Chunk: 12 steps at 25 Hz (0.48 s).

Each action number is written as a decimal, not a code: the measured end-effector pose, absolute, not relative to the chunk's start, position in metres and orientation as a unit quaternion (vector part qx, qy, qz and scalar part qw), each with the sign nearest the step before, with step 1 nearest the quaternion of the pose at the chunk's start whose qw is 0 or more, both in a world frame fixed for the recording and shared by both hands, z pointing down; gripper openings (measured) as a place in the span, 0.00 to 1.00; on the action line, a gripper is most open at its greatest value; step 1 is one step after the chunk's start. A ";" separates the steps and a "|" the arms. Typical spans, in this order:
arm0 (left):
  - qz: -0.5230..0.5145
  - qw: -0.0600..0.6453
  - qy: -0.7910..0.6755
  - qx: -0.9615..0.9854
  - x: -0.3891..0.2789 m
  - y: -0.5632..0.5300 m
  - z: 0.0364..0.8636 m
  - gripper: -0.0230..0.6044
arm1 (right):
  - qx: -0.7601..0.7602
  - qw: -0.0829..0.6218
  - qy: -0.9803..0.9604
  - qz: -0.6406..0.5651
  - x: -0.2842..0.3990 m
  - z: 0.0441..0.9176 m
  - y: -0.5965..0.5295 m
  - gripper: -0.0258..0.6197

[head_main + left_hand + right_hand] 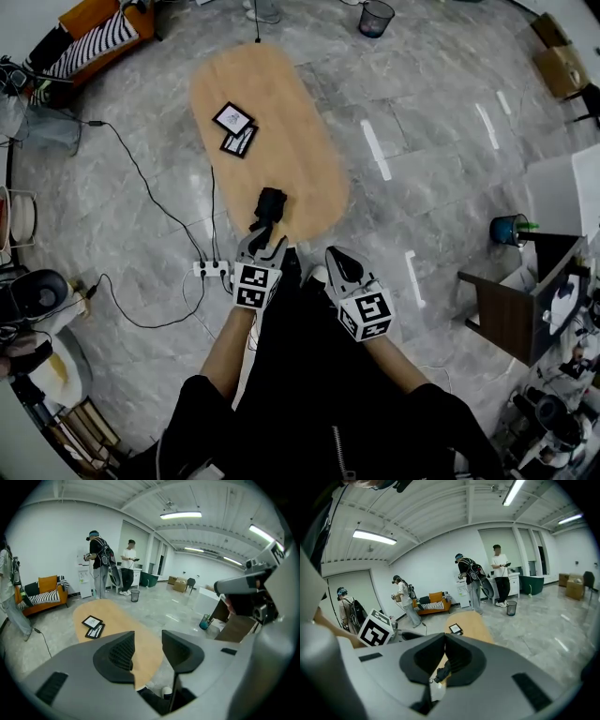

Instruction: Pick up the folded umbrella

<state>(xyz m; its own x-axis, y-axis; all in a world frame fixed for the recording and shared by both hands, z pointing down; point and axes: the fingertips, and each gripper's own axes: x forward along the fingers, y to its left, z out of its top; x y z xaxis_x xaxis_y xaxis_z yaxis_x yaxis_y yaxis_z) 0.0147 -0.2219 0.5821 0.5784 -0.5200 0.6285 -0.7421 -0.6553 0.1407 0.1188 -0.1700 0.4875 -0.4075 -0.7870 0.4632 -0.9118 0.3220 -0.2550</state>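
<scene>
The folded black umbrella [270,206] lies at the near end of an oval wooden table [300,141]. My left gripper [263,240] hovers just short of it, at the table's near edge. In the left gripper view its jaws [147,641] stand open, and only the tabletop [143,660] shows in the gap. The umbrella is not seen there. My right gripper [336,255] sits to the right of the left one, over the floor beside the table's end. Its jaws [445,637] meet at the tips, shut on nothing. The umbrella [440,671] shows below them.
Two flat framed cards [234,129] lie mid-table. A power strip [212,269] with cables lies on the floor left of my left gripper. A dark desk [511,314] and a teal bucket [508,228] stand to the right. Several people [471,581] stand by the far wall.
</scene>
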 end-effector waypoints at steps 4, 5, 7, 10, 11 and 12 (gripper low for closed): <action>0.301 0.196 -0.360 0.861 0.011 -0.245 0.602 0.38 | 0.527 0.137 -0.801 0.251 0.109 0.493 -0.192 0.06; 0.305 0.199 -0.360 0.859 0.009 -0.251 0.608 0.39 | 0.525 0.139 -0.800 0.253 0.106 0.495 -0.198 0.06; 0.308 0.210 -0.361 0.855 0.005 -0.262 0.618 0.43 | 0.523 0.143 -0.799 0.258 0.099 0.499 -0.211 0.06; 0.299 0.231 -0.373 0.847 0.000 -0.276 0.631 0.45 | 0.519 0.153 -0.797 0.268 0.092 0.507 -0.225 0.06; 0.299 0.238 -0.375 0.845 -0.002 -0.280 0.637 0.47 | 0.518 0.157 -0.796 0.272 0.090 0.510 -0.229 0.06; 0.299 0.245 -0.376 0.842 -0.003 -0.284 0.645 0.47 | 0.517 0.159 -0.795 0.274 0.088 0.513 -0.233 0.06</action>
